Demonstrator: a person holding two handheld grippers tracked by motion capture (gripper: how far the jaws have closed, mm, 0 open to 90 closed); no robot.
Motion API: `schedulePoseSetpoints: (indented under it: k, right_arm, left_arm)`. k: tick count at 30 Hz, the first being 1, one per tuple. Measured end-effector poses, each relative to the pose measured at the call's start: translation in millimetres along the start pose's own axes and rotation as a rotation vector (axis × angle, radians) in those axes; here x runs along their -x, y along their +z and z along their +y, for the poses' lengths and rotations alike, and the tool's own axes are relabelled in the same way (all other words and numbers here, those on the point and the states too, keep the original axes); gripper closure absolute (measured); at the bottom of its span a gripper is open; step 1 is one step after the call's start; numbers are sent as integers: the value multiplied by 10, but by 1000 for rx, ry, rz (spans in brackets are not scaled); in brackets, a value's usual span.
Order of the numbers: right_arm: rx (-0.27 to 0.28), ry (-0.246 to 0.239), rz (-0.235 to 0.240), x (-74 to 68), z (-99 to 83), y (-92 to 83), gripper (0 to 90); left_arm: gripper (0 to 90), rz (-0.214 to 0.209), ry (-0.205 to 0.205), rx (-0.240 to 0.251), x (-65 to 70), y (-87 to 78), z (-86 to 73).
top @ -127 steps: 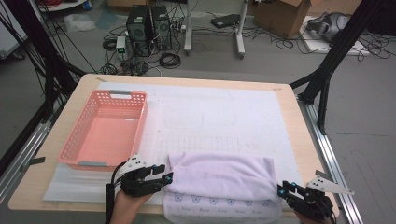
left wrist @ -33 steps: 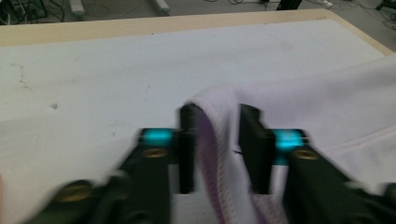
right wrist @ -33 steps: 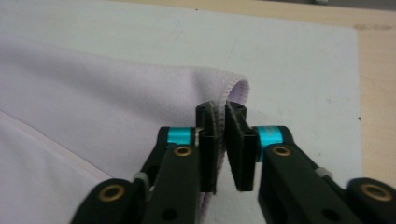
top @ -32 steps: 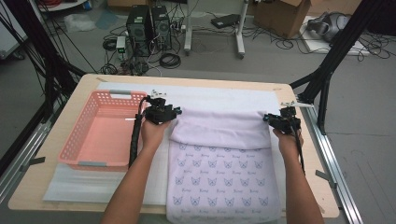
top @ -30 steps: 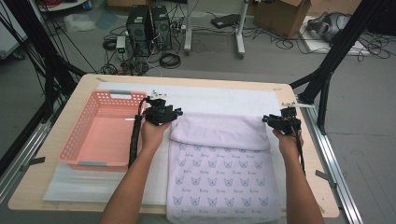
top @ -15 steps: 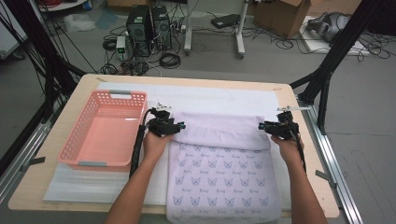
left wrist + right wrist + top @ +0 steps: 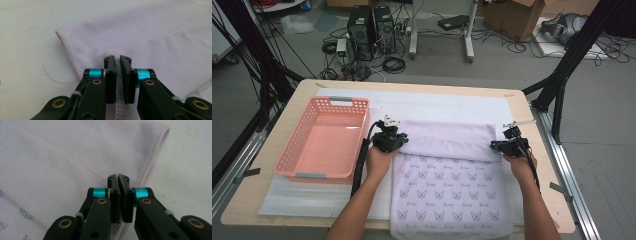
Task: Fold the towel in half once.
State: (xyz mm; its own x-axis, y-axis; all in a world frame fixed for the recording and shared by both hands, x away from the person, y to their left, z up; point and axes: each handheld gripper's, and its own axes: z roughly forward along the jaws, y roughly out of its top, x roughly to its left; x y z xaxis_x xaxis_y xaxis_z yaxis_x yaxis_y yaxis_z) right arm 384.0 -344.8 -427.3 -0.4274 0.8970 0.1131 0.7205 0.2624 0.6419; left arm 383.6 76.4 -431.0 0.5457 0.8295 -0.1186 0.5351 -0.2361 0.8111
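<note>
A lilac towel printed with small blue figures lies flat on the table, its far part folded over with the plain side up. My left gripper is at the flap's left edge. In the left gripper view its jaws have just been closing, and the left gripper pinches the towel at its stitched hem. At the flap's right edge is my right gripper. The right gripper is shut on the hem of the towel beside its corner.
A pink perforated basket stands to the left of the towel, close to my left hand. A white mat covers the wooden table under the towel. Black frame legs and cables stand beyond the far edge.
Both hands have come toward the person along the towel's sides, from the flap's far corners to its near edge. Both pairs of jaws have closed on the hem.
</note>
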Motion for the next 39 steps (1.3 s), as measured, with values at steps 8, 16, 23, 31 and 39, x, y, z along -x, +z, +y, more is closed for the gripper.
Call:
schedulePoseSetpoints:
  k: [8, 16, 23, 31, 39]
  right_arm:
    - [108, 48, 2, 44, -92, -183, 697]
    - [69, 23, -19, 18, -136, -137, 860]
    - [115, -4, 4, -49, -277, -301, 865]
    - [213, -20, 50, -150, -657, -504, 869]
    - [273, -36, 84, -253, -1000, -696, 874]
  left_arm:
    - [841, -39, -12, 59, 100, -149, -171]
    - [840, -72, -27, 92, 135, -292, -218]
    - [839, -107, -29, 134, 214, -462, -387]
    - [834, -130, -7, 133, 254, -621, -621]
    - [823, -139, 48, 147, 344, -736, -780]
